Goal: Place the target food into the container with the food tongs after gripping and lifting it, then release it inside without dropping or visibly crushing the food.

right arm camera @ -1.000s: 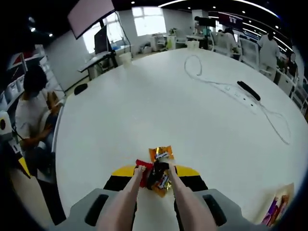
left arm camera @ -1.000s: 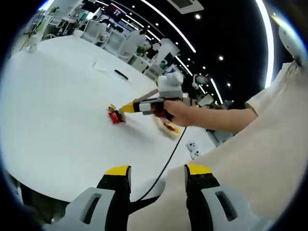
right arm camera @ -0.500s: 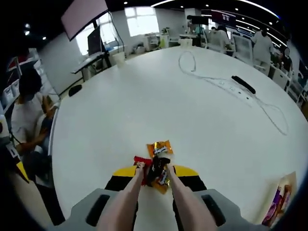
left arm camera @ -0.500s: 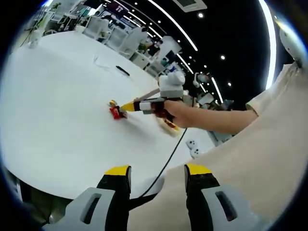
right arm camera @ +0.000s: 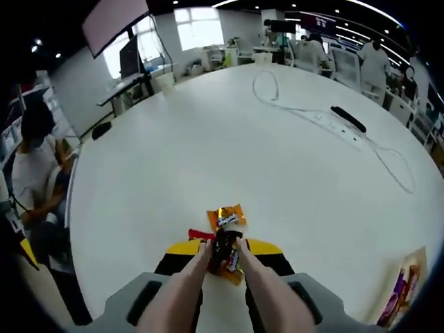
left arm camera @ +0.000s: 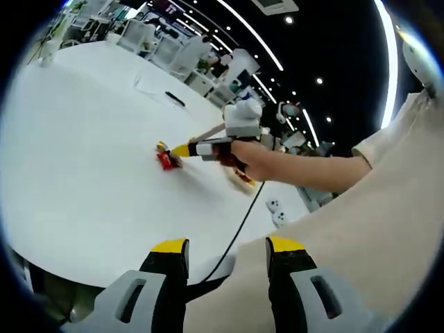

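Note:
A small pile of snack packets lies on the white table (right arm camera: 208,152): an orange packet (right arm camera: 225,216), a red one (right arm camera: 198,234) and a dark packet (right arm camera: 223,248). My right gripper (right arm camera: 223,248) is shut on beige food tongs (right arm camera: 258,291), whose tips press on both sides of the dark packet. In the left gripper view, the right gripper (left arm camera: 208,148), held by a hand, reaches to the snack packets (left arm camera: 165,158). A tan container (right arm camera: 401,295) with colourful packets sits at the lower right. My left gripper (left arm camera: 227,244) hangs open over the table edge with nothing in it.
A white power strip with a long cord (right arm camera: 326,125) and a black bar-shaped object (right arm camera: 348,119) lie farther out on the table. A person sits at the left (right arm camera: 31,166). A black cable (left arm camera: 239,232) trails from the right gripper over the table edge.
The tongs' tips have drawn closer together on the dark packet, and the packets sit slightly higher in the right gripper view. The left gripper has stayed open and still.

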`<state>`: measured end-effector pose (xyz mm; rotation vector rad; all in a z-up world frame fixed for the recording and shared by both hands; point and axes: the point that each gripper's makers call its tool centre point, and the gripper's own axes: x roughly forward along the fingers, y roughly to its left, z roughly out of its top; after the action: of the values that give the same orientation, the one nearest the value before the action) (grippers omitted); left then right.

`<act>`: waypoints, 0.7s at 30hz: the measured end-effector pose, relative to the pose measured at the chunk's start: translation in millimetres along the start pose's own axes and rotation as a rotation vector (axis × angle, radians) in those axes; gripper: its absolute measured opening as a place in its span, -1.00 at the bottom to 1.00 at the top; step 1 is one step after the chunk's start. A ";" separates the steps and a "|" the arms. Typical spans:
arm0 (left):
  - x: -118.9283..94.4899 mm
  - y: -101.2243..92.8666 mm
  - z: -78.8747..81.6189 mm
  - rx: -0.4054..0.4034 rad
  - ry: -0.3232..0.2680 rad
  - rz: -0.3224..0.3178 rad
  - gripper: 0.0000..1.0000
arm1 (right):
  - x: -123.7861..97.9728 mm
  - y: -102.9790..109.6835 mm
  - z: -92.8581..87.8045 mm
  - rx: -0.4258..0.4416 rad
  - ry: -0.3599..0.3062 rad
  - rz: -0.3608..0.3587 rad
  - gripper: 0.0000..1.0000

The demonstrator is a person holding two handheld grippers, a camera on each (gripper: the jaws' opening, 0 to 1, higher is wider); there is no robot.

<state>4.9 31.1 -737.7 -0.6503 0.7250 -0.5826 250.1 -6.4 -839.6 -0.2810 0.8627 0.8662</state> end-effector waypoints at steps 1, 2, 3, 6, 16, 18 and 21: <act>-0.1 0.9 0.7 0.000 0.001 0.001 -0.13 | -0.1 0.3 -0.1 -0.003 0.001 -0.001 -0.56; -0.2 1.4 0.9 0.001 0.002 0.001 -0.13 | 0.0 0.0 -0.5 -0.006 0.003 -0.003 -0.56; 0.0 1.7 1.0 0.001 0.004 0.000 -0.13 | 0.5 -0.8 -0.6 -0.009 0.003 -0.004 -0.56; 0.4 1.9 1.0 0.002 0.006 -0.003 -0.13 | 1.1 -1.6 0.3 -0.014 -0.001 -0.004 -0.55; 3.7 2.5 1.0 -0.005 0.006 -0.015 -0.13 | 5.0 4.8 4.2 -0.039 0.008 -0.001 -0.54; 3.8 3.5 1.5 -0.007 0.005 -0.014 -0.13 | 5.9 5.0 3.1 -0.042 0.020 -0.002 -0.54; 3.4 5.3 1.5 -0.011 0.002 -0.013 -0.13 | 9.5 3.4 1.9 -0.048 0.034 -0.006 -0.54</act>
<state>9.4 32.7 -742.0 -0.6653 0.7268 -0.5913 251.9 2.0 -845.2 -0.3411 0.8733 0.8794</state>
